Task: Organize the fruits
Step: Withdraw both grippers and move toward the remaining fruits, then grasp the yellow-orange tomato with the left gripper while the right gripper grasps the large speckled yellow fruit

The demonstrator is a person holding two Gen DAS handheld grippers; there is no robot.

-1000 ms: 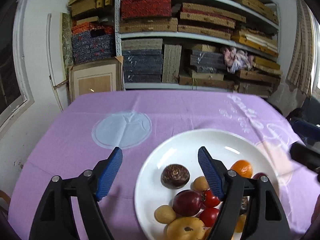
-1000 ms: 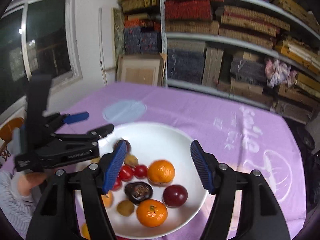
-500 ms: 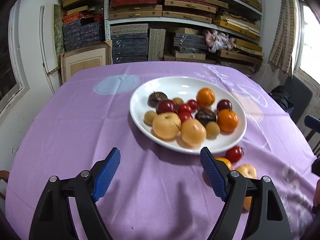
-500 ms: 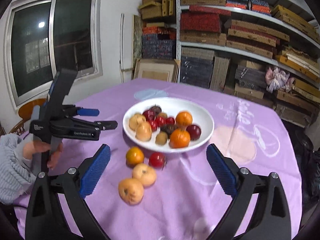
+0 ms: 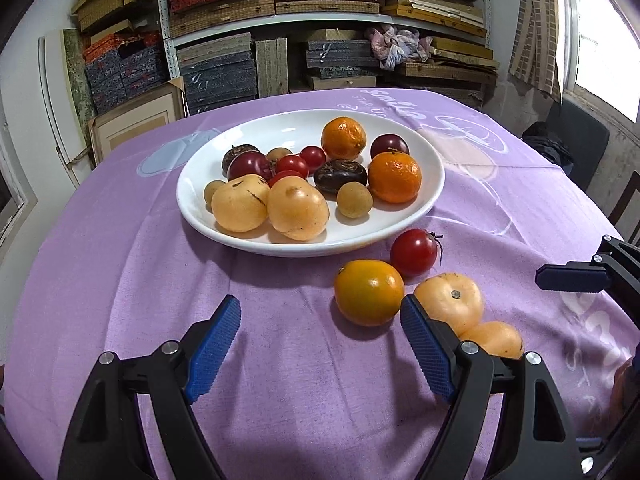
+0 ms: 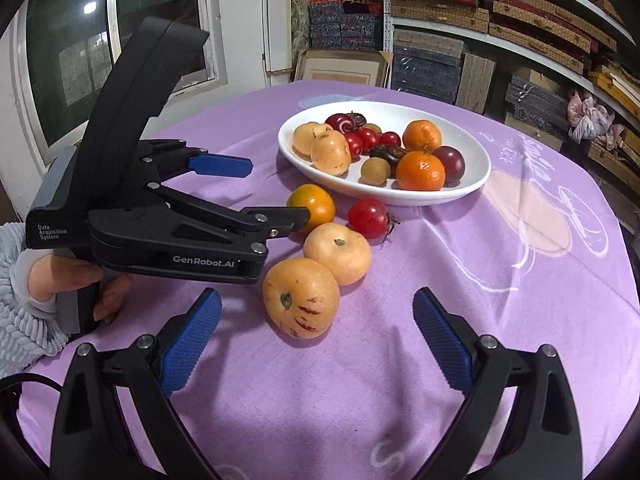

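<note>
A white plate [image 5: 430, 196] [image 6: 476, 178] holds several fruits: oranges, small tomatoes, yellow melons and dark plums. Four fruits lie loose on the purple cloth in front of it: a red tomato [image 5: 414, 252] [image 6: 370, 218], an orange fruit [image 5: 368, 292] [image 6: 314, 202], a pale orange fruit [image 5: 450, 302] [image 6: 338, 254] and a streaked yellow fruit [image 5: 494, 338] [image 6: 300, 298]. My left gripper [image 5: 320, 344] [image 6: 272, 192] is open and empty, with its right finger beside the orange fruit. My right gripper [image 6: 318, 340] is open wide, just short of the streaked yellow fruit.
The purple cloth [image 5: 280, 380] covers a round table. Shelves stacked with boxes [image 5: 320, 8] and a framed board [image 5: 136, 124] stand behind it. A window [image 6: 100, 52] is on the left wall. A hand in a grey sleeve [image 6: 24, 308] holds the left gripper.
Both grippers have drawn back from over the plate and sunk toward the table's near side. The loose fruits came into view. The right gripper's jaws have spread wider.
</note>
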